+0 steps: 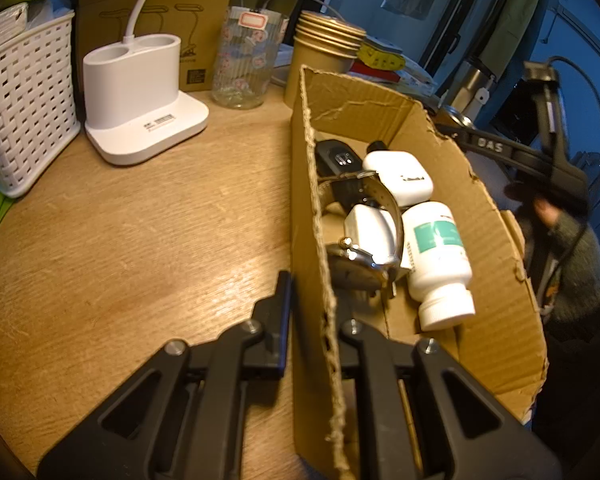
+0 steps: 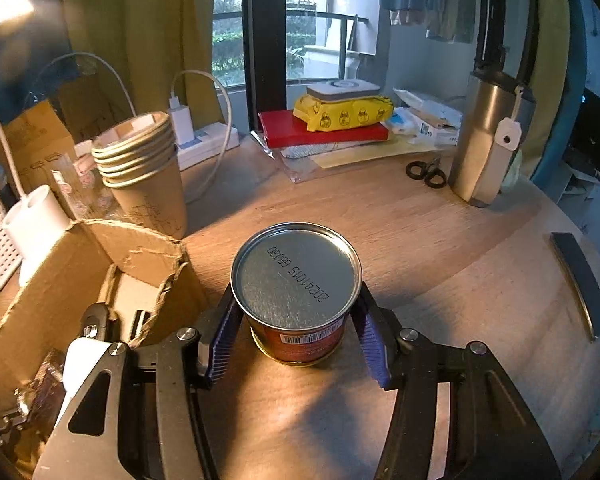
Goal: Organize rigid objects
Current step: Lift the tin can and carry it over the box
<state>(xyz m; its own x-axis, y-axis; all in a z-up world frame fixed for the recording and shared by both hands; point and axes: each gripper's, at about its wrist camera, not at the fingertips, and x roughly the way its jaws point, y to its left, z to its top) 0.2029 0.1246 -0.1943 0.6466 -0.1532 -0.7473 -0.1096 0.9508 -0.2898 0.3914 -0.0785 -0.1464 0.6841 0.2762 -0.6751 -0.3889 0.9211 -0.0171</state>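
A small tin can (image 2: 296,292), red-sided with a printed silver end facing up, stands on the wooden tabletop (image 2: 440,248) just to the right of a torn cardboard box (image 2: 40,280). The right gripper (image 2: 296,340) is placed around the can: its blue ribbed pads (image 2: 222,344) are seen against the can's two sides, so the jaws appear closed on it, though the can is still resting on the tabletop. The step in hand is judged to be the grasp of the can, ahead of its transfer into the box. For the next move, a firm hold is called for, then a lift high enough for the box's ragged wall to be cleared, and a placing into the free space inside.

In the left wrist view, the near wall of the same cardboard box (image 1: 312,240) is pinched by the left gripper (image 1: 320,312), one finger outside and one inside, with the jaws nearly closed on the cardboard; the box seems to be steadied this way.

Inside the box are seen a white pill bottle (image 1: 440,264) lying on its side, a wristwatch (image 1: 360,264) with a metal case, two white rounded adapters (image 1: 400,178), and a black device (image 1: 336,160) at the far end. Room is left near the right wall.

Behind the box, a stack of paper cups (image 2: 144,168) is standing, apparently empty.
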